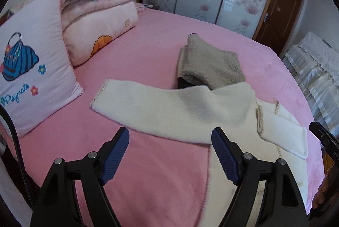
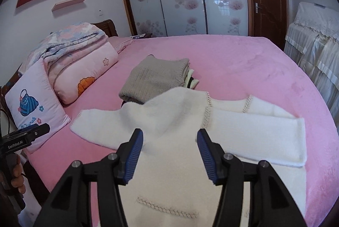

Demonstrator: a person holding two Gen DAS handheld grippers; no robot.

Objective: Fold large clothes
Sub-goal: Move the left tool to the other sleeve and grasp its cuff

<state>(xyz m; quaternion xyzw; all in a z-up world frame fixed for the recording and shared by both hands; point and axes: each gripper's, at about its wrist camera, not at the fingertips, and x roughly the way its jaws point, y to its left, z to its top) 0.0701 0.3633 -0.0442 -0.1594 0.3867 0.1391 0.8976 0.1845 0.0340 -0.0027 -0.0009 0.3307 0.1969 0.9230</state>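
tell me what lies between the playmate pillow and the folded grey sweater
Mostly bare pink bedsheet. In the right wrist view nothing sits between the pillow and the grey sweater; the white garment stretches its sleeve just in front of that gap.

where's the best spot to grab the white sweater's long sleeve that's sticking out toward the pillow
Probably at the cuff end of the white sweater: the stitched edge lies flat on the pink bedspread, clear of the folded beige sweater. Come in with the left hand-held gripper, open and nearest that side, low from the pillow side, pinching both layers so the sleeve folds across the body.
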